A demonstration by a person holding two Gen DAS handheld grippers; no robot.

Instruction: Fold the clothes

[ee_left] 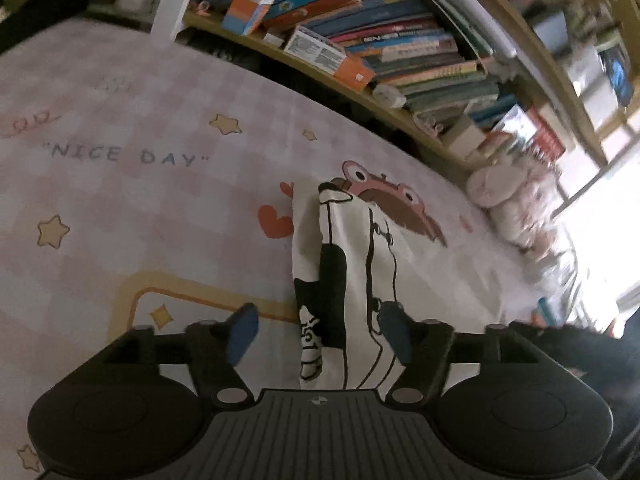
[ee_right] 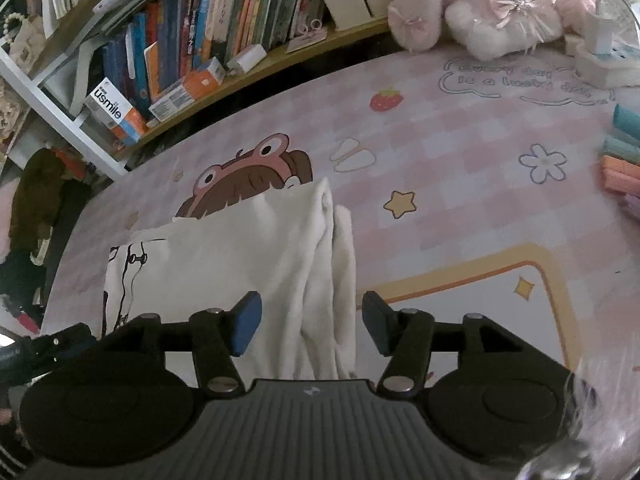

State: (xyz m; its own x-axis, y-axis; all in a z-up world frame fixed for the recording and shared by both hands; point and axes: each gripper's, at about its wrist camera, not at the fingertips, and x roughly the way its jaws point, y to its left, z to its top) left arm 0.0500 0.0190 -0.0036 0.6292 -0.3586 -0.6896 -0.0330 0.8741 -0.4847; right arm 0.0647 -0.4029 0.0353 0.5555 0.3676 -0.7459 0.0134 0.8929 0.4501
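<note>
In the left wrist view the folded garment [ee_left: 348, 280] lies on the worktop [ee_left: 140, 200] at lower centre, reaching down between the fingers of the left gripper [ee_left: 318, 336]. A bookshelf [ee_left: 380, 40] runs behind the worktop across the top. In the right wrist view the garment [ee_right: 256, 260] lies at centre left, with the right gripper [ee_right: 308, 328] before it. Plush toys [ee_right: 480, 12] sit at the upper right on the worktop [ee_right: 460, 220], and a stack of books [ee_right: 624, 160] lies at the right edge.

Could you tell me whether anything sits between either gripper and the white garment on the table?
Nothing visible does. The white garment lies directly between the open jaws of the right gripper and of the left gripper.
</note>
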